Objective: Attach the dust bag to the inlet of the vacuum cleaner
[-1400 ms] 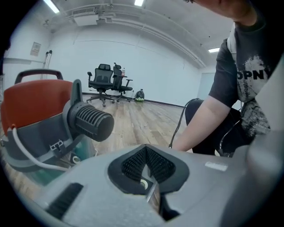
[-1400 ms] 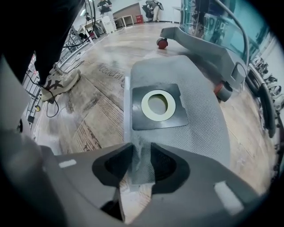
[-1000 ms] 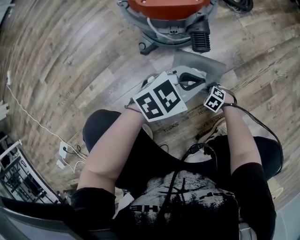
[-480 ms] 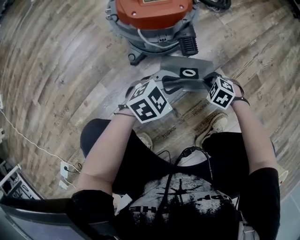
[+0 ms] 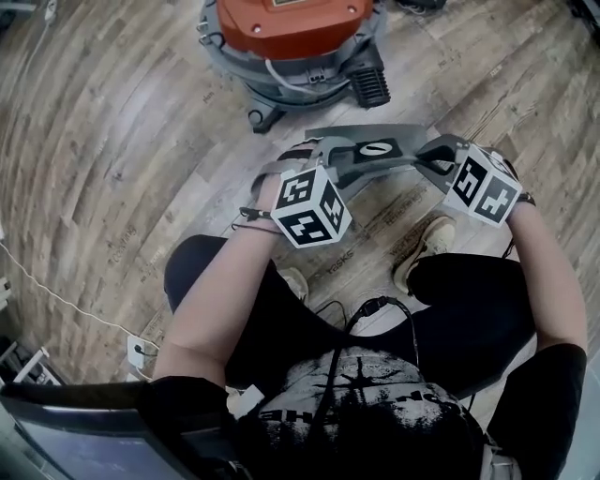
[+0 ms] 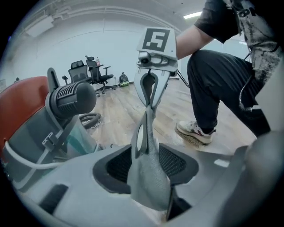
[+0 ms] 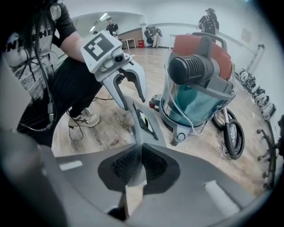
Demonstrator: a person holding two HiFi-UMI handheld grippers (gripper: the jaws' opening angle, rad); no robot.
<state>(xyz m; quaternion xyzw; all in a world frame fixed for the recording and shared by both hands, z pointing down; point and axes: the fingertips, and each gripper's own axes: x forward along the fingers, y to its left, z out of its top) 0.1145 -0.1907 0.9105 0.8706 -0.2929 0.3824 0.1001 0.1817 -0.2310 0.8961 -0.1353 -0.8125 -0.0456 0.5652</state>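
The grey dust bag [image 5: 370, 136], with a black collar and a white oval opening, hangs in the air in front of the red-topped vacuum cleaner [image 5: 281, 28]. My right gripper [image 5: 429, 157] is shut on the bag's right end; in the right gripper view the fabric [image 7: 144, 124] is pinched flat at the right gripper [image 7: 140, 167]. My left gripper [image 5: 326, 155] is at the bag's left end. Its jaws are opening: the bag [image 6: 148, 133] hangs loose between the spread pads of the left gripper [image 6: 148, 165], which do not press on it.
The vacuum's teal canister [image 7: 195, 88] stands on small feet, with a coiled black hose [image 7: 233, 133] on the wooden floor beside it. The person's shoes [image 5: 422, 248] are just below the bag. Office chairs [image 6: 91, 73] stand far back. A white cable [image 5: 56, 291] trails at the left.
The right gripper has lifted the bag off the floor and moved right. The left gripper's jaws, shut on the bag before, have spread apart and its cube has rolled.
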